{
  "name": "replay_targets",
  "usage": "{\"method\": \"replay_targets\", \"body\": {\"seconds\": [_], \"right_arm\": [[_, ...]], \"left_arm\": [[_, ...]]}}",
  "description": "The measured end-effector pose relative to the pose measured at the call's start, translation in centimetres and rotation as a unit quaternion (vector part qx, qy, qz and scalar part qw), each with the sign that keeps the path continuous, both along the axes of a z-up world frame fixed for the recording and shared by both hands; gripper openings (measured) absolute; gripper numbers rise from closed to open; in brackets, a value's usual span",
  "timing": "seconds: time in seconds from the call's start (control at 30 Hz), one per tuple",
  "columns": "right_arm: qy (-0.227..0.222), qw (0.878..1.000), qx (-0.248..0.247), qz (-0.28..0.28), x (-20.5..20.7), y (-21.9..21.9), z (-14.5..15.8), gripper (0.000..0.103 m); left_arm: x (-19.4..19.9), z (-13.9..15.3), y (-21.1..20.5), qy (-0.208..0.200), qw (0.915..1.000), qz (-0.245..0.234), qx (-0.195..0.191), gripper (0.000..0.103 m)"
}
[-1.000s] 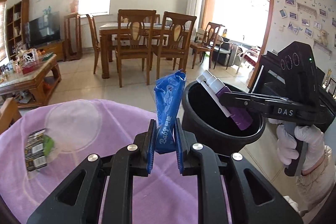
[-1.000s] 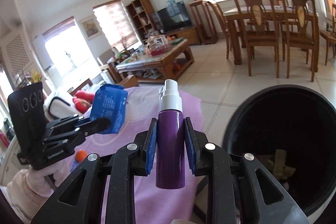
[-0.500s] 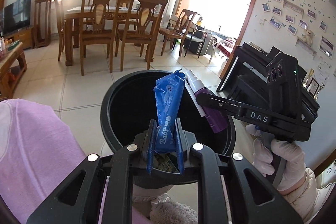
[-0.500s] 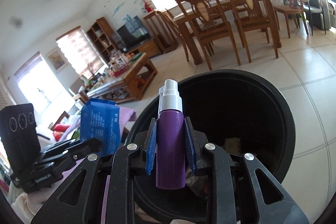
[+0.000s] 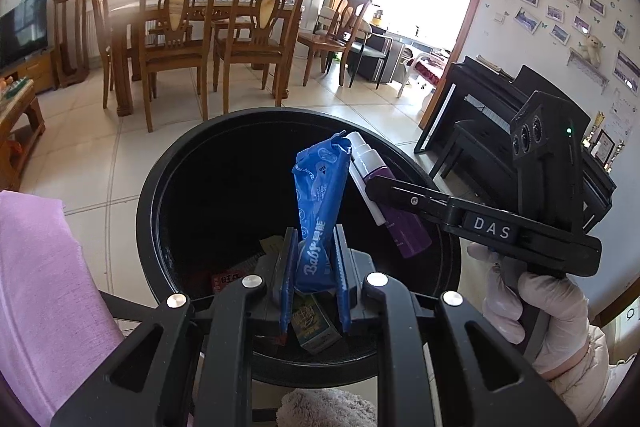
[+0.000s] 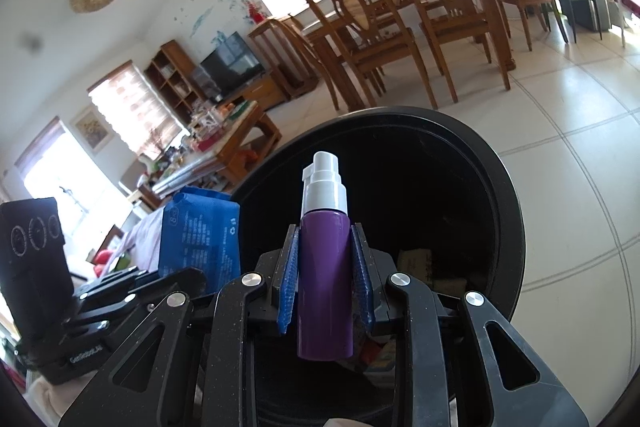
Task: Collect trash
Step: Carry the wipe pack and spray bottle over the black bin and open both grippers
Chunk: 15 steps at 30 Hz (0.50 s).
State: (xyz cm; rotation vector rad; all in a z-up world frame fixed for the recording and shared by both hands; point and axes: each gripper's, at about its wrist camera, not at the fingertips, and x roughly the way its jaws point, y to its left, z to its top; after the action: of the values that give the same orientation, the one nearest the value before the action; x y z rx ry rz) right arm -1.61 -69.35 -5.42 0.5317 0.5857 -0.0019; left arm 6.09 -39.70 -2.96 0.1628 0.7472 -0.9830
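Observation:
My left gripper (image 5: 312, 275) is shut on a blue wipes packet (image 5: 318, 211) and holds it upright over the open black trash bin (image 5: 160, 171). My right gripper (image 6: 326, 275) is shut on a purple spray bottle (image 6: 326, 267) with a white pump top, also over the bin (image 6: 508, 211). The right gripper (image 5: 374, 189) shows in the left wrist view just right of the packet, with the bottle (image 5: 394, 217) tilted in it. The left gripper (image 6: 196, 277) and packet (image 6: 200, 235) show in the right wrist view. Paper scraps and a small box (image 5: 314, 323) lie in the bin.
A purple cloth (image 5: 40, 267) covers the surface left of the bin. Wooden dining chairs and a table (image 5: 188, 39) stand behind on the tiled floor. A black piano (image 5: 500, 115) is at the right. A cluttered coffee table (image 6: 228, 135) is farther left.
Both grippers have moved from over the purple cloth to over the bin and a little lower toward it. Both still hold their items.

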Motion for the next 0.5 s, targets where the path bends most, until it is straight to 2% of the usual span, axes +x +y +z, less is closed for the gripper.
{"method": "replay_targets", "body": {"seconds": [0.4,0.5], "right_arm": [[0.011,1.0,-0.005,-0.011,0.4,1.4,0.5,0.026],[0.014,1.0,-0.006,-0.012,0.6,1.5,0.5,0.03]], "left_arm": [[-0.5,0.4,-0.7,-0.015,0.9998,-0.004,0.009,0.021],[-0.8,0.7,-0.6,-0.023,0.9996,0.0,0.013,0.021]]}}
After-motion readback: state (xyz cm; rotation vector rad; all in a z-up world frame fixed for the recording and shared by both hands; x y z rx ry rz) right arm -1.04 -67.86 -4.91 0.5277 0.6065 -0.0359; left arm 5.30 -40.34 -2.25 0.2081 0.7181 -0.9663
